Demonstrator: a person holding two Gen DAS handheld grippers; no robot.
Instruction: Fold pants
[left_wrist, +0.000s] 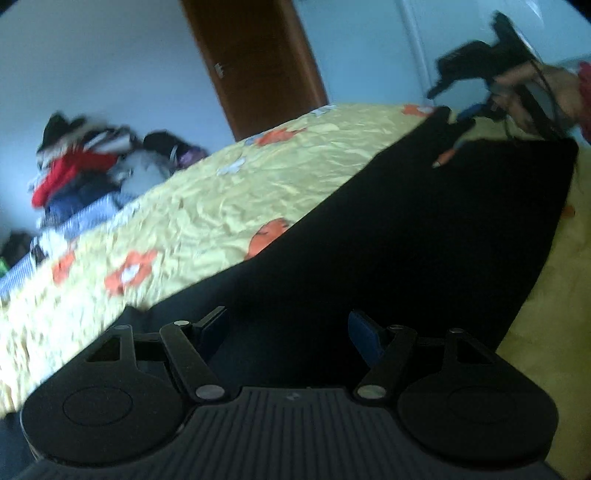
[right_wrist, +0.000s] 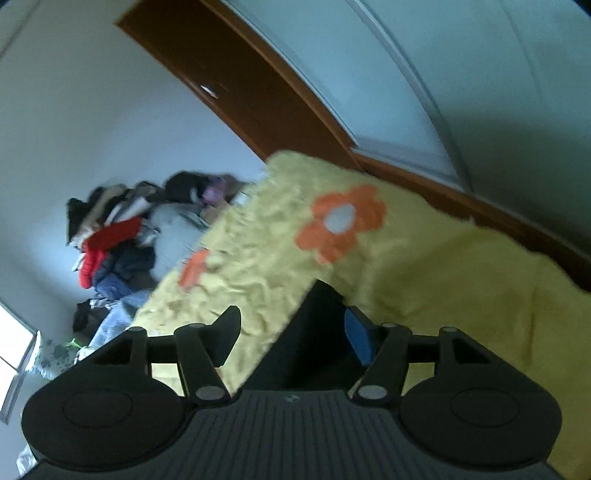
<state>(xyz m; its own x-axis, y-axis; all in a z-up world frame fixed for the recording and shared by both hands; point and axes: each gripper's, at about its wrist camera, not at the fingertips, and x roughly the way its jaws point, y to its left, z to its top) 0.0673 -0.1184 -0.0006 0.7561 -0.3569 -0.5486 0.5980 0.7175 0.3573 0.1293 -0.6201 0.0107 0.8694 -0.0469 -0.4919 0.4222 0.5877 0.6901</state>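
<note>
Black pants (left_wrist: 406, 240) lie spread flat on a yellow bedspread (left_wrist: 207, 206) with orange flowers. My left gripper (left_wrist: 288, 328) hovers over the near end of the pants, its jaws open with only flat cloth below them. At the far end of the pants, in the left wrist view, a hand holds my right gripper (left_wrist: 452, 125) just above the cloth. In the right wrist view my right gripper (right_wrist: 293, 332) is open. A corner of the pants (right_wrist: 317, 306) lies between its jaws, close to the blue pad (right_wrist: 358, 339), and is not pinched.
A pile of mixed clothes (left_wrist: 81, 166) sits at the far left end of the bed, also visible as the clothes pile (right_wrist: 114, 236). A brown door (left_wrist: 255, 62) and a pale wall (left_wrist: 92, 55) stand behind the bed. The bedspread (right_wrist: 424, 280) slopes down toward a brown skirting board.
</note>
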